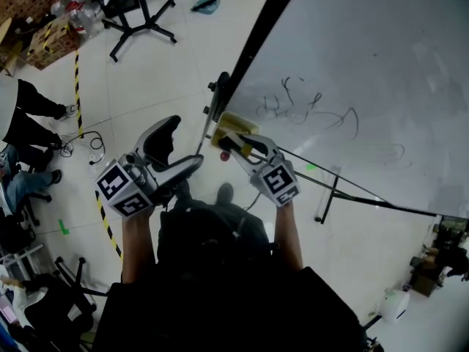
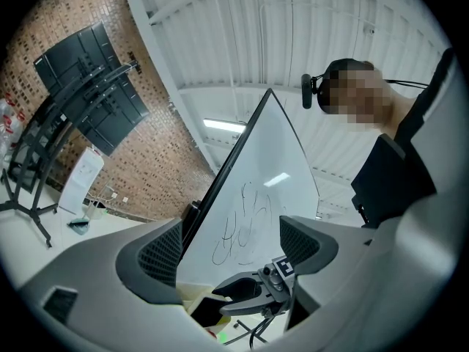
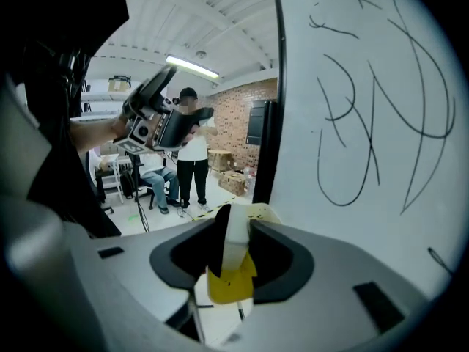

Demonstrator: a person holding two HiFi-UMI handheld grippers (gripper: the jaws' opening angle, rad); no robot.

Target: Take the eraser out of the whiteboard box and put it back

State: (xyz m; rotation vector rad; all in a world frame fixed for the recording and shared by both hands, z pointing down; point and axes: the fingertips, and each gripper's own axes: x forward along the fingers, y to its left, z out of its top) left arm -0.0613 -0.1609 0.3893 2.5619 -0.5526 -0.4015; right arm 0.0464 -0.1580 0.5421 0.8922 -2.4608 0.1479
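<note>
A: The floor (image 1: 146,72) is white tiles. A big board (image 1: 366,64) with black scribbles stands on it.
B: Where is the box?
A: The yellow box (image 1: 236,122) sits at the board's low corner, by its black edge.
B: And the eraser?
A: The eraser (image 3: 233,237) stands up on its edge right at the box. It is white on one side and black on the other. Yellow shows under it and behind it. Nobody can tell if its bottom is in the box or just above it.
B: What has it?
A: The right gripper (image 1: 234,144) does. Its jaws squeeze the eraser from both sides.
B: And the left gripper?
A: The left gripper (image 1: 178,151) is up in the air, left of the board. Its jaws are spread wide with nothing in them.
</note>
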